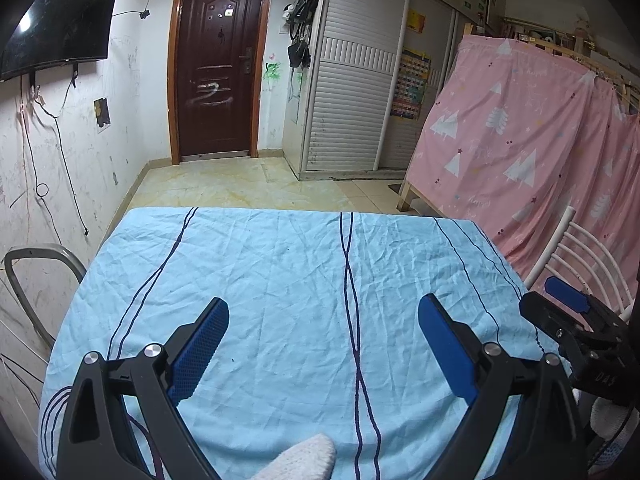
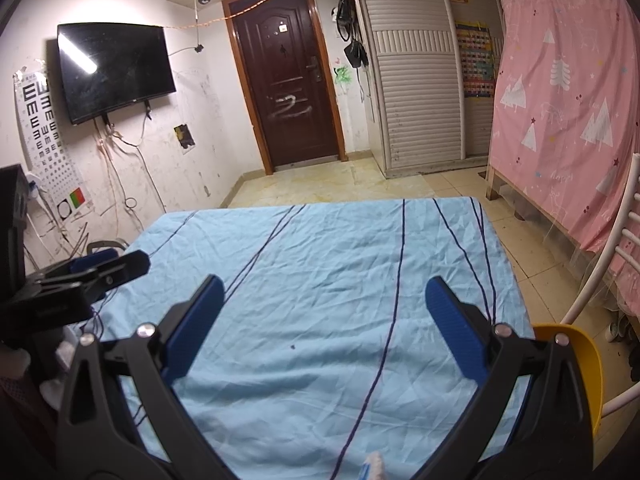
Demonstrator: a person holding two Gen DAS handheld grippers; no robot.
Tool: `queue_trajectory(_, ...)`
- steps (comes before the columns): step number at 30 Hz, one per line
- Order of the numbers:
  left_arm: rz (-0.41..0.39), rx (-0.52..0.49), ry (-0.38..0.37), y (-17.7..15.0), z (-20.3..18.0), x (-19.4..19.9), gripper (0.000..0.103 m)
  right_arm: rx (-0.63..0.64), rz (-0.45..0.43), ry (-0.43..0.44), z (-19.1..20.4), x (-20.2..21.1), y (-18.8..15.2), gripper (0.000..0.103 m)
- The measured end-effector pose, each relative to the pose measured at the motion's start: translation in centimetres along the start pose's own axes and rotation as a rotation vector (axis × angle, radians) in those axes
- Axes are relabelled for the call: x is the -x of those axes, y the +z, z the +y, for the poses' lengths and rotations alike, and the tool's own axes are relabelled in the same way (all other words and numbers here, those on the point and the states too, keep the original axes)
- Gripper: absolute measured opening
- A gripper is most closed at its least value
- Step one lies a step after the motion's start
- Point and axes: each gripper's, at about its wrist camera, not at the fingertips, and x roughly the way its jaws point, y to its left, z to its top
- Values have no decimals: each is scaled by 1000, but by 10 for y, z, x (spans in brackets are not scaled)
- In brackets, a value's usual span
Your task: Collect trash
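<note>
The left gripper (image 1: 323,322) hangs over the light blue tablecloth (image 1: 280,272) with its blue-padded fingers (image 1: 198,354) spread wide and nothing between them. At its 3 o'clock the right gripper (image 2: 324,304) is likewise wide open and holding nothing, with a yellow bin (image 2: 582,368) at its 4 o'clock beside a white chair (image 2: 616,256). No trash shows on the cloth in either view, so where it lies cannot be told.

A light blue tablecloth (image 1: 280,280) stretches bare toward twelve o'clock, open for passing. At three o'clock a white chair (image 2: 612,280) and a yellow bowl (image 2: 580,364) border the table edge.
</note>
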Motion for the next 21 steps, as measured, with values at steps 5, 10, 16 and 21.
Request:
queue_trajectory(5,-6,7,-3,0,2,0,86,1,1,-1,0,0,1,97)
queue_trajectory(10,-13,12,-8,0,2,1,86,3,3,0,1,-1,0,97)
queue_trajectory(16,-8,20,-2,2,4,1,86,5,3,0,3,-2,0,97)
queue_trajectory(21,-3,20,2,2,5,-2,86,8,8,-2,5,-4,0,97)
